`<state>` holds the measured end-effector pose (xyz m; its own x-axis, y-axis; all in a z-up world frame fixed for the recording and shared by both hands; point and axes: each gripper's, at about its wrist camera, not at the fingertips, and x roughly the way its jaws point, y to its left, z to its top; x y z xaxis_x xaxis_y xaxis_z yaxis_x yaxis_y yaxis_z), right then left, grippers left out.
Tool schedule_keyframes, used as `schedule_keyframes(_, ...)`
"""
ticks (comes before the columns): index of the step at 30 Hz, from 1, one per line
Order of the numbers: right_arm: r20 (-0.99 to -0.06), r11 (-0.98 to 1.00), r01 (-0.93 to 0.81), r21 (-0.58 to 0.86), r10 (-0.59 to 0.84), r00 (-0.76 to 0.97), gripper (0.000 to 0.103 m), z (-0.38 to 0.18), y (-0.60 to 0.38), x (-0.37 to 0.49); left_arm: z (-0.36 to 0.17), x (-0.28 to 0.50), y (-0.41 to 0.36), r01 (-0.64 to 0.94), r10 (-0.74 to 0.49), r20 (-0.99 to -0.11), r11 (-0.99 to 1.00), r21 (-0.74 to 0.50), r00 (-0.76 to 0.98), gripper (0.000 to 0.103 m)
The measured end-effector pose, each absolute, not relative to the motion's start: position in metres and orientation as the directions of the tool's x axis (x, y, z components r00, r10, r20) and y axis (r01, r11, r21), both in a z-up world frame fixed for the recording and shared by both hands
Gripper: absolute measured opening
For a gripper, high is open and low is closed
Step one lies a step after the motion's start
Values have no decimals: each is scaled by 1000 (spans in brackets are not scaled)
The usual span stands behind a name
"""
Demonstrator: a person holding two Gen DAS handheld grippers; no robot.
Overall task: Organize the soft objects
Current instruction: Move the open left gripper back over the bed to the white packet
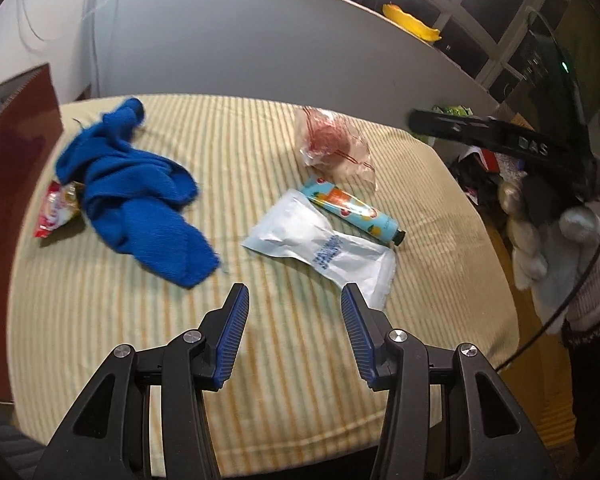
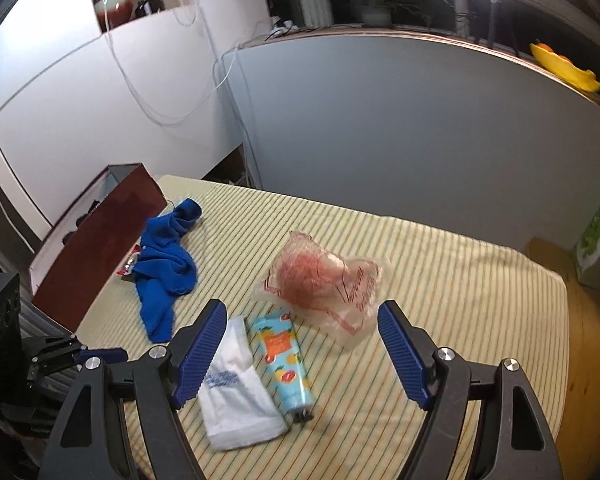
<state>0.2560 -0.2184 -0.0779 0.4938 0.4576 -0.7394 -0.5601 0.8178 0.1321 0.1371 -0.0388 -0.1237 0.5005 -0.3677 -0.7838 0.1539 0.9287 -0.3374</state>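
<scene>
Black gripper frames, silver screws, ribbed blue fingers (image 1: 236,332); fluffy grey-white sleeve (image 1: 572,256), black cable.

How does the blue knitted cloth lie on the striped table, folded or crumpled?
Crumpled. The blue knitted cloth lies bunched in uneven folds on the yellow striped tablecloth, one end partly covering a red snack packet.

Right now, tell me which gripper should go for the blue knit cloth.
Left, probably. The left gripper is open with the blue knit cloth just ahead-left. The right gripper faces the printed tube and clear bag instead.
</scene>
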Motion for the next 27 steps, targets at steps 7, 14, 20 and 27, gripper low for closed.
schedule_keyframes(7,-768,784,-619,46,424,480,75,-83,-193,280,-140,154,-59,136,-378,-804,924,-356,459,47)
schedule_keyframes(14,-771,789,-610,70,431,469,75,-88,-195,294,-133,191,-71,166,-295,-825,955,-244,482,47)
schedule_keyframes(20,-752,821,-551,150,457,476,75,-86,-221,299,-128,239,-75,270,-316,-854,938,-217,413,47)
schedule_keyframes(27,-737,839,-501,211,474,482,75,-82,-254,301,-121,262,-88,402,-337,-869,898,-180,363,36)
